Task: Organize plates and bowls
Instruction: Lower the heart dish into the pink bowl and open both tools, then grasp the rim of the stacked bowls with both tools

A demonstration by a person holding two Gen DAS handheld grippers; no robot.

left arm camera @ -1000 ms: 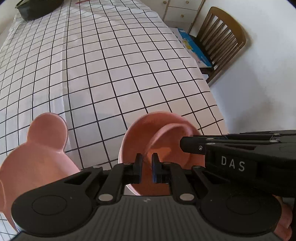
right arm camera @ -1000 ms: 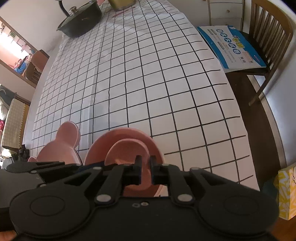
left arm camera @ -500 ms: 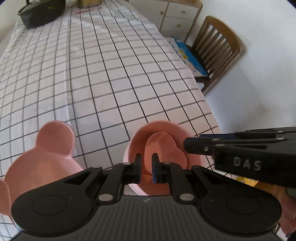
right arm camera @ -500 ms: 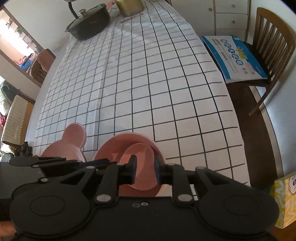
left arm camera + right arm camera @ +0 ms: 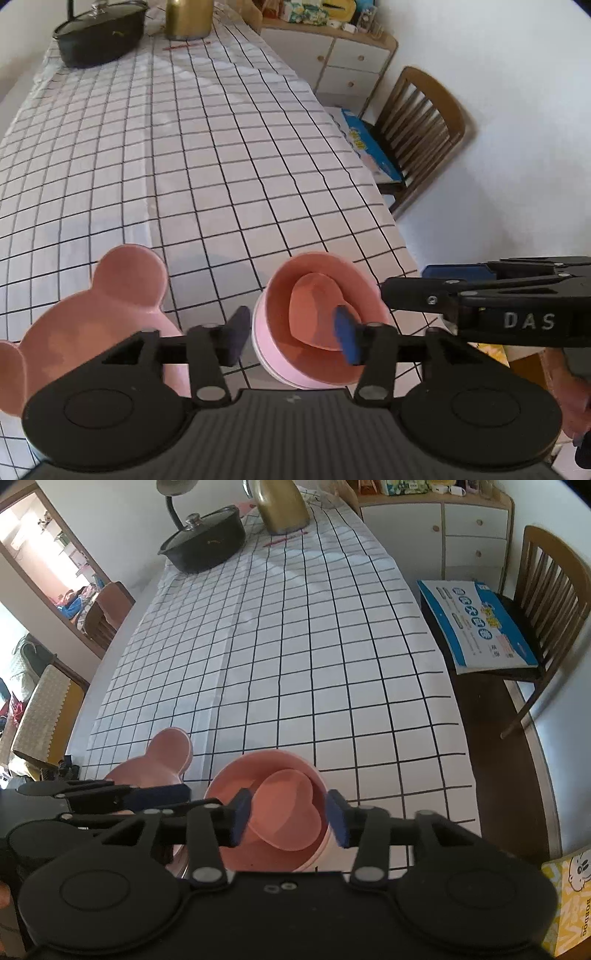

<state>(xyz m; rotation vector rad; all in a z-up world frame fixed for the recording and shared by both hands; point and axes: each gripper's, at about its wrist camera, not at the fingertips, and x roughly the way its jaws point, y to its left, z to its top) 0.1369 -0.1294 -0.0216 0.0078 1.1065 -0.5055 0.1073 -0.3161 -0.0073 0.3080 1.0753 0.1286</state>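
Observation:
A round pink bowl (image 5: 275, 363) (image 5: 236, 775) stands near the table's front edge with a small heart-shaped dish (image 5: 314, 302) (image 5: 284, 794) lying inside it. To its left lies a pink bear-shaped plate (image 5: 110, 306) (image 5: 170, 749). My left gripper (image 5: 291, 336) hovers over the bowl's near rim. Its jaws are opening and the pads touch nothing. My right gripper (image 5: 290, 821) hangs above the heart dish. Its jaws are opening too, and its pads are clear of dish and bowl. Each gripper shows side-on in the other's view, the right gripper (image 5: 424, 282) and the left gripper (image 5: 162, 797).
A black lidded pot (image 5: 99, 35) (image 5: 205, 544) and a gold jar (image 5: 188, 16) stand at the far end of the checked tablecloth (image 5: 207, 155). A wooden chair (image 5: 546, 602) with a blue-and-white box (image 5: 476, 624) sits beyond the right table edge. A yellow box (image 5: 569, 904) is at lower right.
Both grippers went from shut to open and rose away from the bowl. The heart dish, held upright before, now lies flat inside the bowl.

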